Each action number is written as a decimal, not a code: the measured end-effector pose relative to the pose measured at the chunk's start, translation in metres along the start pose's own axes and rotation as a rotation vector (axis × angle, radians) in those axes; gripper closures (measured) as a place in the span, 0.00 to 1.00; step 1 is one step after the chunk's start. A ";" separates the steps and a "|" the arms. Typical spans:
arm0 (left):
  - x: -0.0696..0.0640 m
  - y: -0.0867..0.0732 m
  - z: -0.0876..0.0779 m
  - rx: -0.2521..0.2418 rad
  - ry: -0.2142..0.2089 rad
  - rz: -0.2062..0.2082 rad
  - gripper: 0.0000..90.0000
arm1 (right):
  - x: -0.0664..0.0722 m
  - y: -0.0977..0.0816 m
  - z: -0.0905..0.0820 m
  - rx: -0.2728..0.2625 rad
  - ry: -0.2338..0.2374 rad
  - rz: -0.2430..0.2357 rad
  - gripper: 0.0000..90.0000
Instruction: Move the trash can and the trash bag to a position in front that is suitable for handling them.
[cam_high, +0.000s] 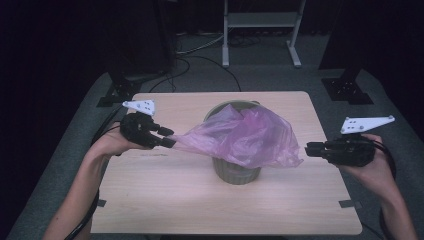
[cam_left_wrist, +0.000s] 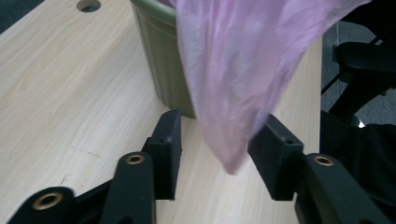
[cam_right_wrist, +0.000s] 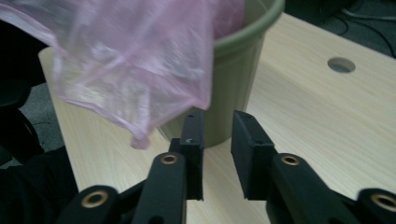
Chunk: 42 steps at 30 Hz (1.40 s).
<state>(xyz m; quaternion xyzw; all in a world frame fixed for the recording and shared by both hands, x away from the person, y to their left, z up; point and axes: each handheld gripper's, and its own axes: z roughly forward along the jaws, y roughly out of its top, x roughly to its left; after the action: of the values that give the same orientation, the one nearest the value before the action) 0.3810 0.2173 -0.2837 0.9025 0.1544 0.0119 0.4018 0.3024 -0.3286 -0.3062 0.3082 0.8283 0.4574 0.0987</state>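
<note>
Pink plastic bag (cam_high: 240, 137) drapes over the green bin (cam_high: 236, 172) at mid counter (cam_high: 175, 200), its ends spread toward both sides. Left claw (cam_high: 167, 137) jaws apart, the bag's corner hanging loose between them, unpinched. Right claw (cam_high: 310, 149) jaws part open, nothing between them, the bag's edge just beside.
</note>
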 end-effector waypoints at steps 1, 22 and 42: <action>-0.002 0.000 -0.004 -0.001 0.000 0.004 0.58 | 0.002 0.002 -0.002 -0.008 0.004 -0.007 0.79; -0.017 0.034 0.010 0.009 -0.038 0.113 0.44 | 0.035 0.081 0.017 -0.056 0.061 -0.232 0.42; -0.009 0.047 0.039 0.082 -0.059 0.128 0.48 | 0.019 0.091 0.059 0.066 0.018 -0.157 1.00</action>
<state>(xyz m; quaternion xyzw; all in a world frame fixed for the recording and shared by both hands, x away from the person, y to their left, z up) 0.3904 0.1568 -0.2749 0.9262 0.0847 0.0047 0.3674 0.3518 -0.2407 -0.2625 0.2411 0.8655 0.4233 0.1164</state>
